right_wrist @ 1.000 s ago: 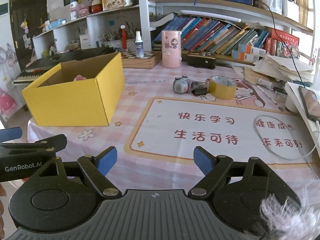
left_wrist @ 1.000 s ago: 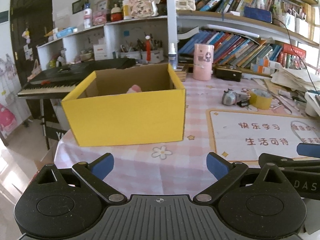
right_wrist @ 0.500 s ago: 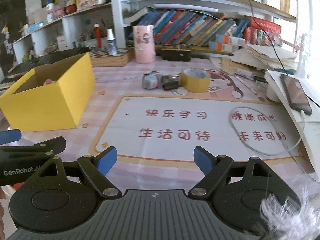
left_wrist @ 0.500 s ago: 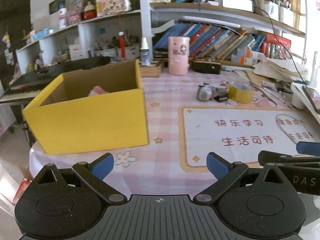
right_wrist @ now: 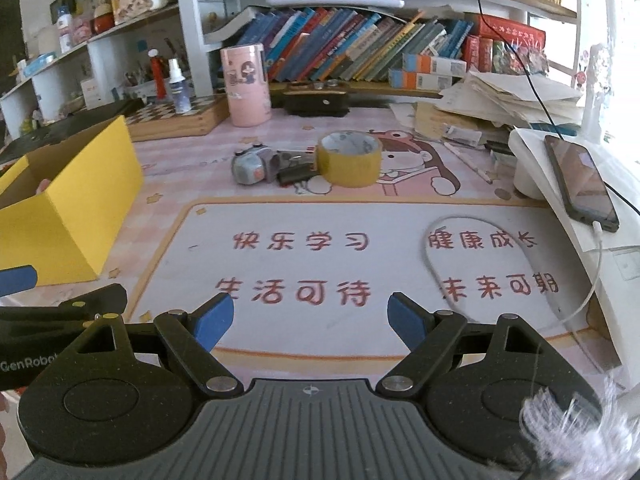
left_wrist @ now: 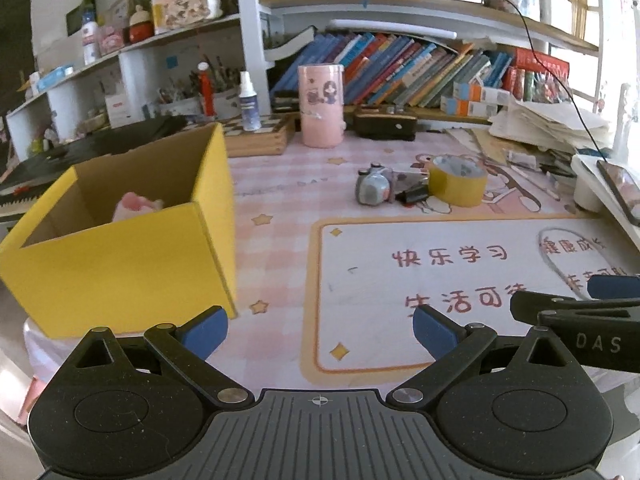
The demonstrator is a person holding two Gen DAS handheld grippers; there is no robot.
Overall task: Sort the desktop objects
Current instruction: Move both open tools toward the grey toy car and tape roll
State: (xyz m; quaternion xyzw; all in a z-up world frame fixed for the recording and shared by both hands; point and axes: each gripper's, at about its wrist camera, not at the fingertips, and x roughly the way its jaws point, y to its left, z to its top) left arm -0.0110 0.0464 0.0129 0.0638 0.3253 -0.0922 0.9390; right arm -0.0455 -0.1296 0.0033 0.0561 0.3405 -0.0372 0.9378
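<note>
A yellow cardboard box stands at the left of the table with a pink item inside; it also shows in the right wrist view. A small grey toy camera, a black clip and a yellow tape roll lie together mid-table; the right wrist view shows the camera, the clip and the roll. My left gripper is open and empty near the table's front edge. My right gripper is open and empty over the white mat.
A pink cylinder, a spray bottle on a wooden chessboard box and a black case stand at the back. Stacked papers and a charging phone sit at the right. Bookshelves rise behind.
Both grippers have swung to the right, so the box slid leftward in both views and the camera, clip and tape roll came closer to centre. Both stay open.
</note>
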